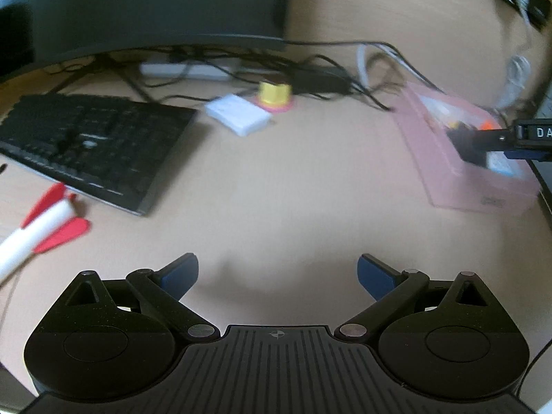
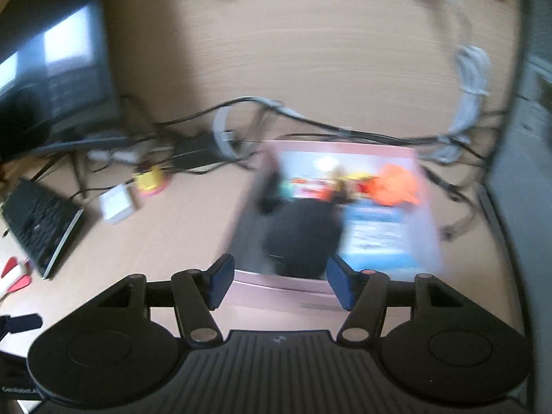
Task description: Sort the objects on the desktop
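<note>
Resting on the desk (image 1: 276, 186): one keyboard (image 1: 93, 145), one white box (image 1: 238, 114), one yellow cap (image 1: 274, 96), one pink bin (image 1: 462, 158). Left gripper (image 1: 277, 274) hovers low, fingers apart, empty. Right gripper (image 2: 277, 284) hangs above the bin, fingers apart, a blurred black object (image 2: 300, 238) just beyond.

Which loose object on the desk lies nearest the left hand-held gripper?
The white rocket with red fins, beside the keyboard; the white box and yellow piece lie farther.
</note>
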`<state>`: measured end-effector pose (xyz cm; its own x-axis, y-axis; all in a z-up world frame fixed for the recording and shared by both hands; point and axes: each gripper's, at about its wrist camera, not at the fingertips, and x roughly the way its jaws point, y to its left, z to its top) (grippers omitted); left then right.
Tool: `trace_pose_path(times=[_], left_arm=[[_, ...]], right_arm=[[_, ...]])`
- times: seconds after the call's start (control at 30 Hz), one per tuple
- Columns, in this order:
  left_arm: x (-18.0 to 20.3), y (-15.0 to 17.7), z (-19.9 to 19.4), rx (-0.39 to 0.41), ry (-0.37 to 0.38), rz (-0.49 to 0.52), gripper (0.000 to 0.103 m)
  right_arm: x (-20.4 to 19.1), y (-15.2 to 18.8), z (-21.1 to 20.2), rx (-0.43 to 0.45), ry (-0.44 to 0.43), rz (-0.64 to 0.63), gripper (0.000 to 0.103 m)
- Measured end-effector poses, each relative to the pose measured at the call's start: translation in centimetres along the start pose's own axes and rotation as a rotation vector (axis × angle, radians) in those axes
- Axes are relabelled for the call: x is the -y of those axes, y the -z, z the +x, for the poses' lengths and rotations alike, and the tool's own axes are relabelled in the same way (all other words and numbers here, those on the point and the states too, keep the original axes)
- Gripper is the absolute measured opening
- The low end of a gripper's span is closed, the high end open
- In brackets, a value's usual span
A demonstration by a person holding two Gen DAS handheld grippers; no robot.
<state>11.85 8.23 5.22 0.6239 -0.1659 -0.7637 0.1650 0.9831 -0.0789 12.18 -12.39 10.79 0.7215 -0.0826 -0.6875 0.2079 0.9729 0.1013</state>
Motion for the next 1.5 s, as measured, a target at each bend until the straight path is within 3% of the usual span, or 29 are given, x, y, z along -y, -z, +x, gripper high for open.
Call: trace_pose_path(times=[0.07, 0.13, 0.27, 0.4, 0.57, 0.6, 0.63, 0.67, 0.7, 0.83, 1.0, 1.17, 1.3, 1.4, 1.5], left_arm=[[-1.6, -0.6, -0.1, 0.016, -0.021, -0.023, 0.101], [-3.1, -1.0, -0.3, 0.027, -0.038, -0.044, 0.101], [-6.2, -1.3, -0.9, 0.037, -0.065, -0.072, 0.101], [-8.8, -1.1, -1.8, 0.046, -0.077, -0.087, 0.101], [-11.5, -0.7, -2.3, 0.044, -0.096, -0.092, 0.101], [-11.8, -0.6, -2.2, 0.042, -0.094, -0.089, 0.101], [-12.0, -0.7, -2.0, 0.039, -0.088, -0.083, 0.101], [-12.0, -0.7, -1.8, 0.038, -0.08, -0.074, 0.101], [-11.9, -0.9, -1.6, 0.037, -0.072, -0.065, 0.101], [-10.9, -2.8, -0.2, 0.042, 0.002, -0.05, 0.101], [-8.8, -8.1, 3.2, 0.062, 0.086, -0.069, 0.101], [-4.5, -13.6, 9.5, -0.024, 0.091, -0.05, 0.101], [-1.0, -15.6, 14.1, -0.08, -0.052, -0.02, 0.101], [-0.3, -15.7, 16.9, -0.153, -0.152, -0.055, 0.102], [1.0, -15.4, 17.8, -0.137, -0.22, -0.04, 0.102]], right_arm=[[-2.1, -0.8, 1.1, 0.017, -0.027, -0.029, 0.078], [-4.6, -2.0, 2.8, 0.042, -0.045, -0.06, 0.084], [-10.3, -4.2, 8.0, 0.075, -0.098, -0.117, 0.084], [-16.1, -5.5, 13.7, 0.104, -0.07, -0.234, 0.084], [-18.7, -6.8, 19.6, 0.084, -0.014, -0.222, 0.084], [-18.8, -6.9, 20.3, 0.081, -0.004, -0.214, 0.082], [-18.9, -7.1, 21.0, 0.076, 0.006, -0.207, 0.071], [-18.6, -7.2, 21.4, 0.052, 0.006, -0.206, 0.048], [-18.5, -7.4, 21.9, 0.023, -0.004, -0.202, 0.042], [-16.3, -5.7, 19.1, 0.025, -0.003, -0.142, 0.041], [-13.3, -0.5, 11.0, 0.053, 0.006, -0.121, 0.041], [-10.5, 4.7, 4.0, 0.003, 0.016, -0.096, 0.041], [-7.2, 6.6, 1.0, 0.002, 0.111, -0.009, 0.041], [-4.2, 7.6, -0.3, 0.01, 0.193, 0.064, 0.041], [-1.8, 8.4, -1.6, 0.027, 0.256, 0.111, 0.041]])
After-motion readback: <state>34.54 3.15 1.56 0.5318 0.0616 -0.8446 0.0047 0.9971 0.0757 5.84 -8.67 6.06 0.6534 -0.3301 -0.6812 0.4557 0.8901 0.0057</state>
